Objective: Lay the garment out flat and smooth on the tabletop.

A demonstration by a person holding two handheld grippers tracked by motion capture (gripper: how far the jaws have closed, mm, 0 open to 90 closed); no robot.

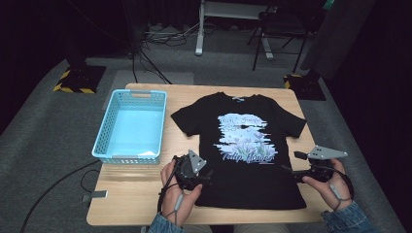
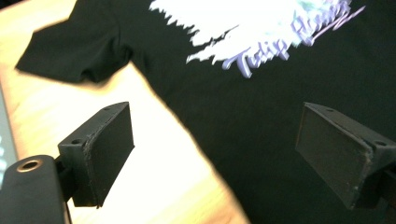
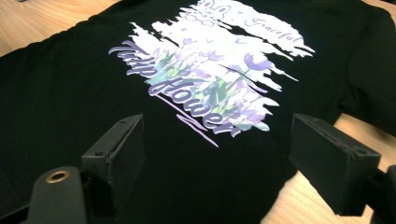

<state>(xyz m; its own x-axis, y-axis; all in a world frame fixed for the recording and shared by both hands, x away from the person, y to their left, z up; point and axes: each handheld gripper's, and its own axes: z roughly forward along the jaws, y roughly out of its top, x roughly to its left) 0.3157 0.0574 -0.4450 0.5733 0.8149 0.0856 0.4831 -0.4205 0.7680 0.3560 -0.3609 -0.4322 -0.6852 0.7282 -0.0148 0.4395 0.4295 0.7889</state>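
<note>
Black T-shirt [image 1: 243,150] spread flat and face up across the middle of the surface [image 1: 126,199], collar toward the far edge, hem toward the near edge, both sleeves laid out to the sides, printed front fully open to view. No fold made yet, judging by the flat lie of the cloth: body unfolded, sleeves untucked, nothing lifted. Light blue basket [image 1: 130,127] standing at the far left corner, just beside the left sleeve, with nothing visible inside. Left gripper [image 1: 201,175] held low at the shirt's left side near the hem, fingers [image 2: 100,151] spread wide, one over bare wood and the other over black cloth in the left gripper view, no cloth between them pinched. Right gripper [image 1: 290,170] poised at the right side seam, fingers [image 3: 122,151] likewise wide apart, straddling the shirt's edge in the right gripper view, gripping nothing. Seemingly the very start of the job: approach to the two sides under way, grasp not yet made. Left to do, most likely: taking hold of the edges, folding the shirt, then perhaps moving it into the basket.
</note>
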